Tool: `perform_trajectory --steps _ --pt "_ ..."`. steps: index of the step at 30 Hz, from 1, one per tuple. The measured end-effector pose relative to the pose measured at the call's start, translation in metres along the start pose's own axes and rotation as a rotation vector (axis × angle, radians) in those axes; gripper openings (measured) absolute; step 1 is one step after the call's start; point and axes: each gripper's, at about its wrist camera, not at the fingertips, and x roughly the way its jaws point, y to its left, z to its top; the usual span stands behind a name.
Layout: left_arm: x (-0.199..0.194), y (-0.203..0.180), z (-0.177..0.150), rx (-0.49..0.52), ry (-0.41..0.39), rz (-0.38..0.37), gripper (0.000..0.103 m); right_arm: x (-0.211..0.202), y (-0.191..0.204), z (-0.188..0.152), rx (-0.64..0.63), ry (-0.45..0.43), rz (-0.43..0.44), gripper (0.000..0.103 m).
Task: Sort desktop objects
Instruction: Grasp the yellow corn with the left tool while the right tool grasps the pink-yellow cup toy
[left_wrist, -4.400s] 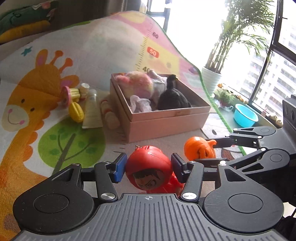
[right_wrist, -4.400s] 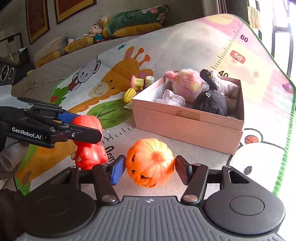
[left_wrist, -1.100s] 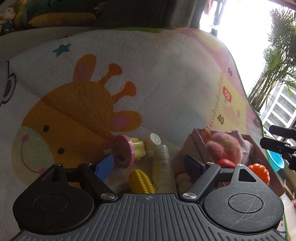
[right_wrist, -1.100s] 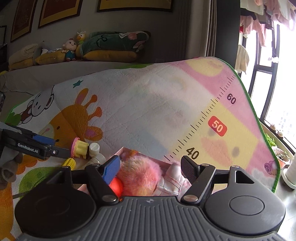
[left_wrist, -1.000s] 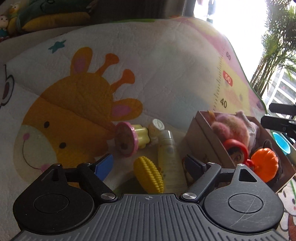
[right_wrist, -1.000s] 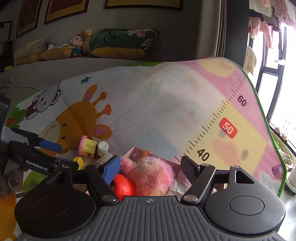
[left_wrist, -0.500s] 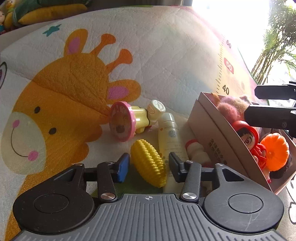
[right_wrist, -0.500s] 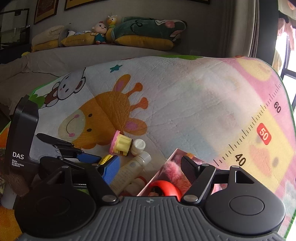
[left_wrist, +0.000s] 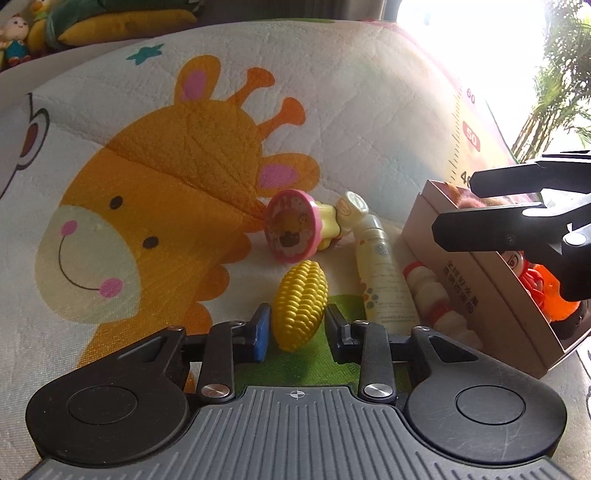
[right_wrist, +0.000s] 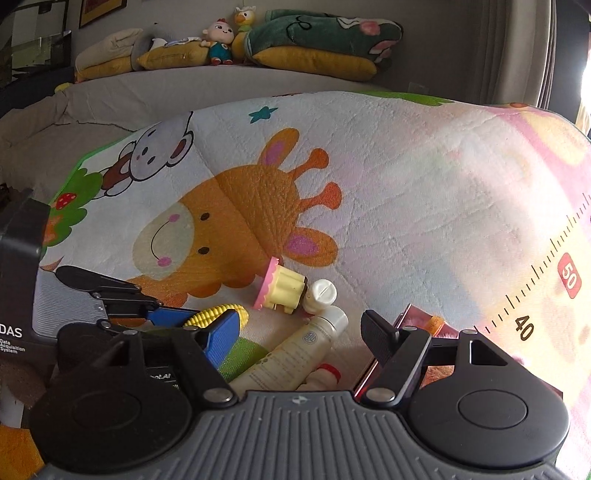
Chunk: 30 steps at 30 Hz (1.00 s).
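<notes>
On the giraffe play mat (left_wrist: 155, 155), beside the cardboard box (left_wrist: 476, 280), the right gripper (right_wrist: 295, 339) hangs wide open and empty over the cream tube (right_wrist: 291, 362), while the left gripper (left_wrist: 297, 328) has just been closing, pads against the toy corn (left_wrist: 301, 302).

Toy corn cob (left_wrist: 301, 304): yellow, ribbed plastic, lying on the mat. Cream tube (left_wrist: 384, 280): pale, white-capped, lying flat just right of it. Pink-and-yellow cupcake toy (left_wrist: 295, 230): tipped on its side behind them. Cardboard box (left_wrist: 476, 280): open, right of the tube, holding soft toys.
</notes>
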Motion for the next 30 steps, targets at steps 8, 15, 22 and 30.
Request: perform_trajectory --steps 8,15,22,30 --pt "-0.001 0.004 -0.001 -0.001 -0.02 -0.07 0.037 0.013 0.004 0.001 -0.004 0.035 0.0 0.073" --pt "0.0 0.003 -0.003 0.026 -0.021 -0.037 0.034 0.017 0.002 0.009 0.015 0.055 0.006 0.073" --pt "-0.013 0.01 -0.012 0.034 -0.023 -0.004 0.034 0.037 0.013 0.028 -0.005 0.067 0.037 0.073" --pt "-0.032 0.018 -0.024 0.022 -0.034 -0.018 0.034 0.091 0.037 0.037 -0.025 0.149 0.032 0.073"
